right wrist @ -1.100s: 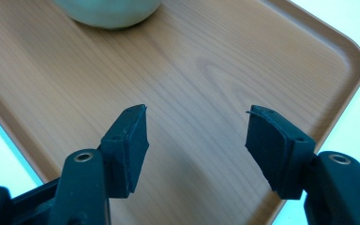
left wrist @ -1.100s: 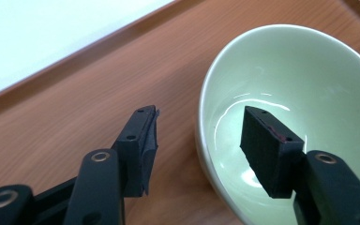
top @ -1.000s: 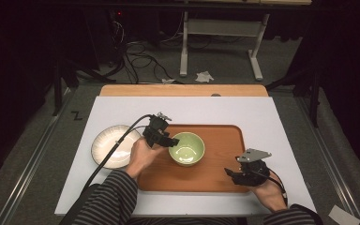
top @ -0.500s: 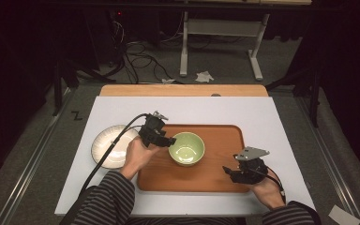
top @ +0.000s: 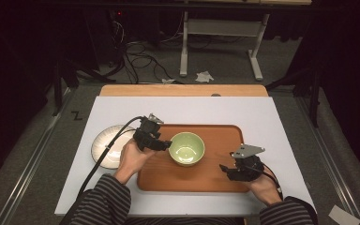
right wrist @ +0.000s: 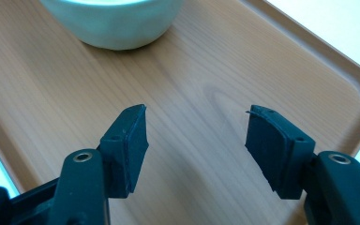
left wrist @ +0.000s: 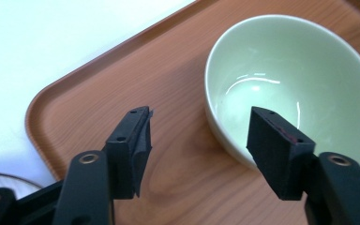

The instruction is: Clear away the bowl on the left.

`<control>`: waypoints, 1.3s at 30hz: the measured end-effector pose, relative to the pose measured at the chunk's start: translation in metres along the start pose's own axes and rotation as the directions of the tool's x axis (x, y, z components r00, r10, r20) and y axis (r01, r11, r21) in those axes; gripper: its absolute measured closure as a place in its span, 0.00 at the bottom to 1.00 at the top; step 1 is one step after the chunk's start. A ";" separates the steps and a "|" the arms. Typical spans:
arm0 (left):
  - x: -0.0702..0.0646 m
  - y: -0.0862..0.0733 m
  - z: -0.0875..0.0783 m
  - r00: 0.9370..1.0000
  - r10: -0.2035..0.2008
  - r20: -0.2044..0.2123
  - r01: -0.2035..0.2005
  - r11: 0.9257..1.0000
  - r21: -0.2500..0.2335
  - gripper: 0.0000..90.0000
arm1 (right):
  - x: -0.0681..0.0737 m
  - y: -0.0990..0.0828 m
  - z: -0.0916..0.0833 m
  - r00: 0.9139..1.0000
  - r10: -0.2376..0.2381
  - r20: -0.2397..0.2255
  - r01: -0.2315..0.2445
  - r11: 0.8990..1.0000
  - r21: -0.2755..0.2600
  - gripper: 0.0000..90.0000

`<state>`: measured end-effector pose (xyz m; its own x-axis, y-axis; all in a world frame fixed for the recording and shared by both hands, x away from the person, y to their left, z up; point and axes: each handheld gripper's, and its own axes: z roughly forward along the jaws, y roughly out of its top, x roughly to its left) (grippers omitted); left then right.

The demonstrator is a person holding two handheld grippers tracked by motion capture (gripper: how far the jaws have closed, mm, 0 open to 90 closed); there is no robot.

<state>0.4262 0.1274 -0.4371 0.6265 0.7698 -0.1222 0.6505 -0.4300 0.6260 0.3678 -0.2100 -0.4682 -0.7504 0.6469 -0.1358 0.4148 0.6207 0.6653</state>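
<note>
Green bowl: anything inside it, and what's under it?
The green bowl looks empty: bare glazed inside with light reflections only. It sits on the wooden tray. The tray patch directly beneath the bowl is covered, so it cannot be checked.

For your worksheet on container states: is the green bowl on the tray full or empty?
Empty. The green bowl shows its bare, glossy inside in the left gripper view, with nothing in it.

Pale green bowl: glossy, empty, upright, on the left-centre of the wooden tray. Tray: rectangular, rounded corners, raised rim, flat on the white surface. White ribbed plate lies on the surface just left of the tray, partly hidden.
</note>
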 end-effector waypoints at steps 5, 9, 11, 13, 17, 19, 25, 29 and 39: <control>0.000 -0.003 -0.006 1.000 -0.006 -0.010 0.006 1.000 -0.022 0.43 | 0.000 0.002 0.002 1.000 -0.002 -0.005 0.002 1.000 -0.004 0.45; 0.001 -0.009 -0.013 1.000 -0.021 -0.018 0.020 0.999 -0.047 0.42 | 0.000 0.005 0.005 1.000 -0.013 -0.014 0.013 1.000 0.000 0.45; 0.001 -0.013 -0.016 1.000 -0.014 -0.028 0.012 0.998 -0.058 0.40 | 0.000 0.006 0.006 1.000 -0.016 -0.018 0.016 1.000 0.000 0.45; 0.001 -0.014 -0.017 0.999 -0.005 -0.032 0.003 0.998 -0.066 0.39 | 0.000 0.007 0.007 1.000 -0.016 -0.021 0.016 1.000 -0.001 0.45; 0.001 -0.023 -0.023 0.999 -0.031 -0.031 0.029 0.996 -0.081 0.39 | 0.000 0.008 0.007 1.000 -0.015 -0.024 0.015 1.000 -0.003 0.45; 0.001 -0.029 -0.028 0.998 -0.051 -0.033 0.048 0.994 -0.096 0.39 | 0.000 0.009 0.008 0.999 -0.024 -0.029 0.024 1.000 0.002 0.45; 0.003 -0.039 -0.039 0.995 -0.089 -0.043 0.083 0.989 -0.126 0.39 | 0.001 0.011 0.011 0.999 -0.023 -0.034 0.023 1.000 -0.008 0.45; 0.004 -0.045 -0.040 0.993 -0.102 -0.055 0.094 0.986 -0.138 0.39 | 0.001 0.012 0.011 0.999 -0.028 -0.039 0.028 1.000 -0.005 0.45; -0.001 -0.055 -0.046 0.993 -0.100 -0.067 0.089 0.985 -0.146 0.39 | 0.001 0.013 0.013 0.998 -0.034 -0.050 0.034 0.999 -0.003 0.45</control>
<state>0.3708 0.1720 -0.4361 0.5282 0.8388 -0.1321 0.6343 -0.2864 0.7181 0.3790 -0.1951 -0.4689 -0.7887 0.6027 -0.1215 0.3877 0.6409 0.6625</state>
